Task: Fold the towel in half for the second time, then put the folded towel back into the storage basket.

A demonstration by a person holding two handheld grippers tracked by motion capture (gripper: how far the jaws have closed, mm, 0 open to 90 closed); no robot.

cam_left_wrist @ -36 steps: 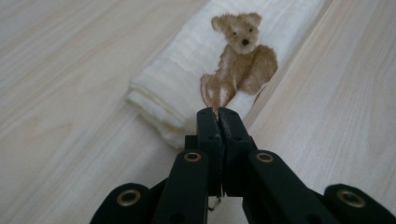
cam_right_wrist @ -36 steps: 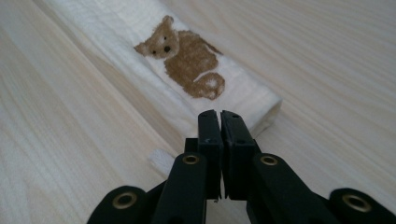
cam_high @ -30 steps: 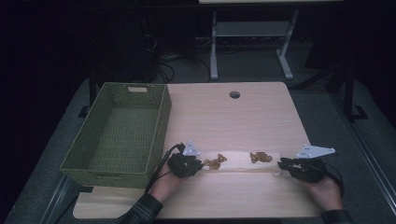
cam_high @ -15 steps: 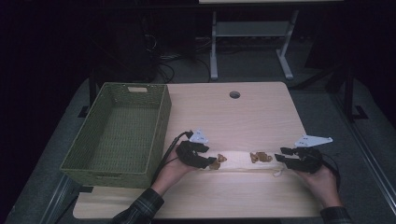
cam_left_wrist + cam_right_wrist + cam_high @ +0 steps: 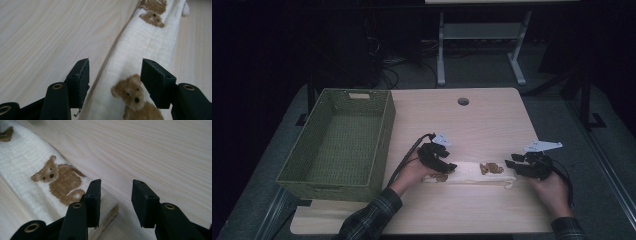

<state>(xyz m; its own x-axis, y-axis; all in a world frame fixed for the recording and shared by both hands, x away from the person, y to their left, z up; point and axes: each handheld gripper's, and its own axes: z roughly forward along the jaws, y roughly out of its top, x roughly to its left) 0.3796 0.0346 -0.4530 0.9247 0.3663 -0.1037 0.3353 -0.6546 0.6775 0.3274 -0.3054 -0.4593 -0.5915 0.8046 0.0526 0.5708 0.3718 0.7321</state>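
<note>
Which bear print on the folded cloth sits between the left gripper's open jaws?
The bear print at the cloth's left end, under the left gripper. The other prints lie further along, toward the right gripper.

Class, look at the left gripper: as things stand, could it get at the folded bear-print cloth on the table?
Probably yes: the left gripper has its jaws open astride the cloth, with nothing between them.

cloth [image 5: 467, 173]: white, brown bear print | basket [image 5: 337, 140]: green | table [image 5: 472, 120]: pale wood grain | claws: black

Black jaws, brass screws — plaid sleeve [image 5: 369, 220].
</note>
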